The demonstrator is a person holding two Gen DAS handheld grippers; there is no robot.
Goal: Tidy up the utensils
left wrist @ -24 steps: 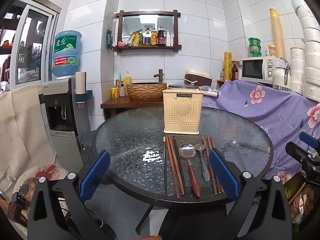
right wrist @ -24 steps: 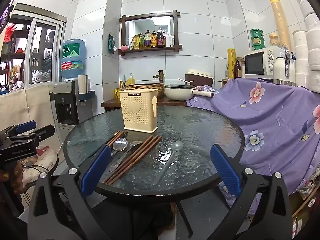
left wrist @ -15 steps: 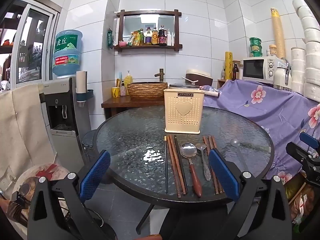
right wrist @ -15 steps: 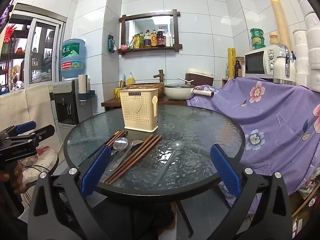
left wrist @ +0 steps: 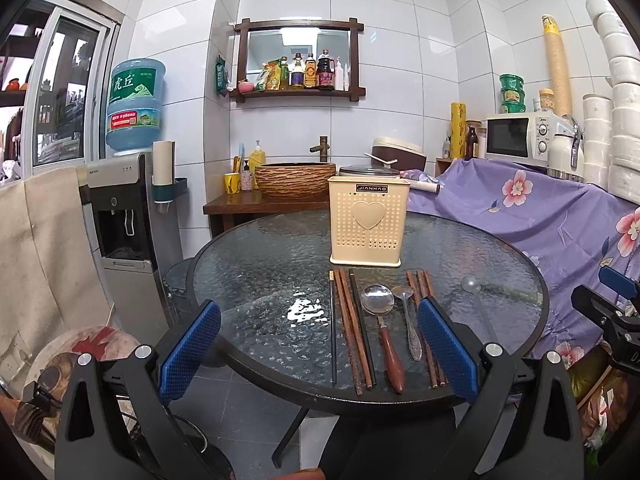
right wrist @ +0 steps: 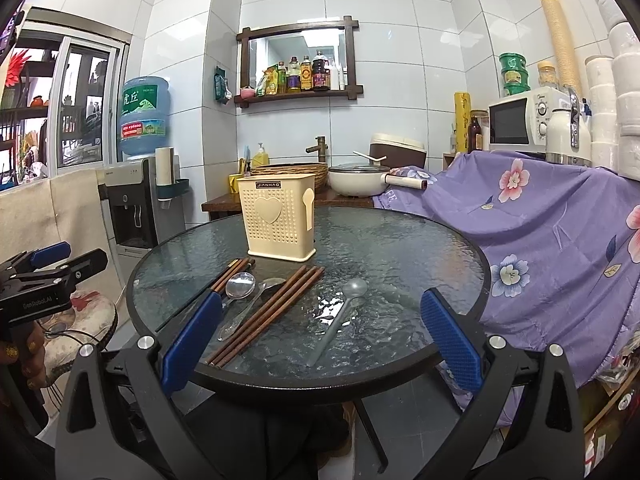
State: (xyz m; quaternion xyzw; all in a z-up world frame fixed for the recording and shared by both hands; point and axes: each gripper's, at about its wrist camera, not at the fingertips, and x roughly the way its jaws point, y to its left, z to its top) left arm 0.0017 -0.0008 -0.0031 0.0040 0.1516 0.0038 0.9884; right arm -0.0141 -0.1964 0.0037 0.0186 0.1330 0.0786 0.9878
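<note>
A cream utensil holder [left wrist: 367,222] [right wrist: 277,216] with a heart on its front stands upright on the round glass table [left wrist: 256,280] [right wrist: 400,248]. In front of it lie brown chopsticks [left wrist: 352,328] [right wrist: 272,312], a wooden-handled steel spoon [left wrist: 383,320] [right wrist: 240,285], a smaller metal spoon [left wrist: 409,320] [right wrist: 244,316] and a clear plastic spoon [left wrist: 474,296] [right wrist: 340,316]. My left gripper [left wrist: 318,344] hovers at the near edge, open and holding nothing. My right gripper [right wrist: 320,340] stands open before the near edge too, with nothing between its fingers.
A purple floral cloth [left wrist: 540,216] [right wrist: 560,220] covers furniture to the right, with a microwave [left wrist: 520,136] on it. A water dispenser [left wrist: 128,208] stands at the left. Behind the table, a wooden stand [left wrist: 256,202] carries a woven basin and a pot [right wrist: 358,184].
The left wrist view has shifted slightly, the holder sliding a little right. The right wrist view is unchanged. Both grippers stay wide open.
</note>
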